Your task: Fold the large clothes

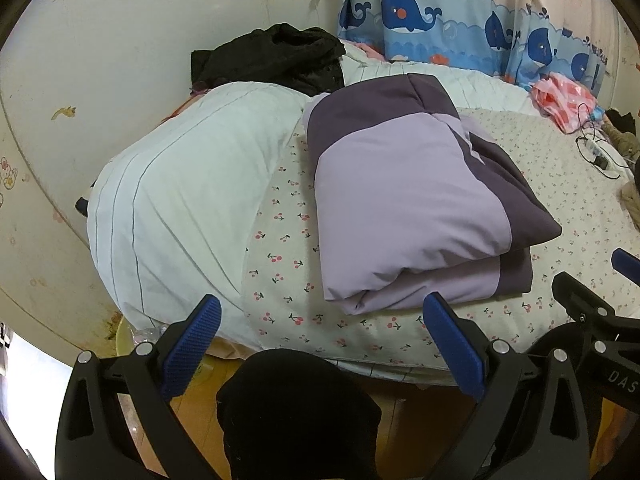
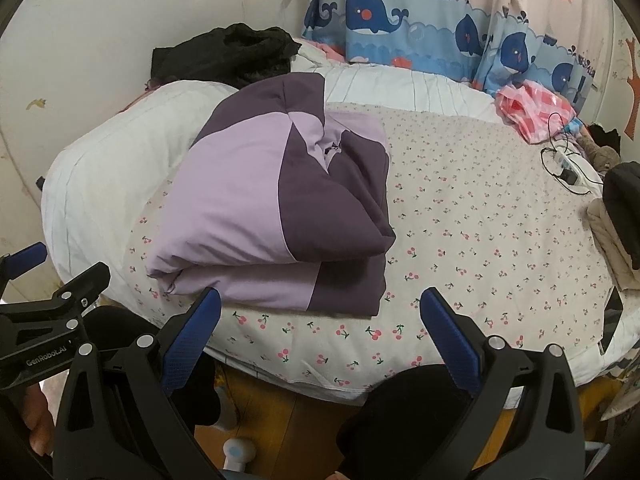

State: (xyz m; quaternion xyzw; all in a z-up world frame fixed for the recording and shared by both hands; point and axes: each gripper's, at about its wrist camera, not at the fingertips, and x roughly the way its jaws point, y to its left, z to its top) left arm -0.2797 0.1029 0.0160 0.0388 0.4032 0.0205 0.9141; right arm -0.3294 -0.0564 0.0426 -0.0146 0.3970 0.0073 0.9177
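Two hand-held grippers hang off the near edge of the bed [image 2: 460,240], both released and grasping nothing: the left hand-held gripper [image 1: 322,344] and the right hand-held gripper [image 2: 320,340]. A folded purple jacket [image 2: 280,216] lies near that edge, beside a pale duvet [image 1: 180,208]; bare cherry-print sheet spreads to its right.

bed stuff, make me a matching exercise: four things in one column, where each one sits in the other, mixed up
Things:
1. purple garment
2. black clothes
3. pink bag
4. left tool

Places:
A. by the whale curtain, far right of the bed
B. folded on the cherry-print sheet
C. open, off the near bed edge, holding nothing
D. heaped at the far left corner by the wall

Pairs: 1-B, 2-D, 3-A, 4-C
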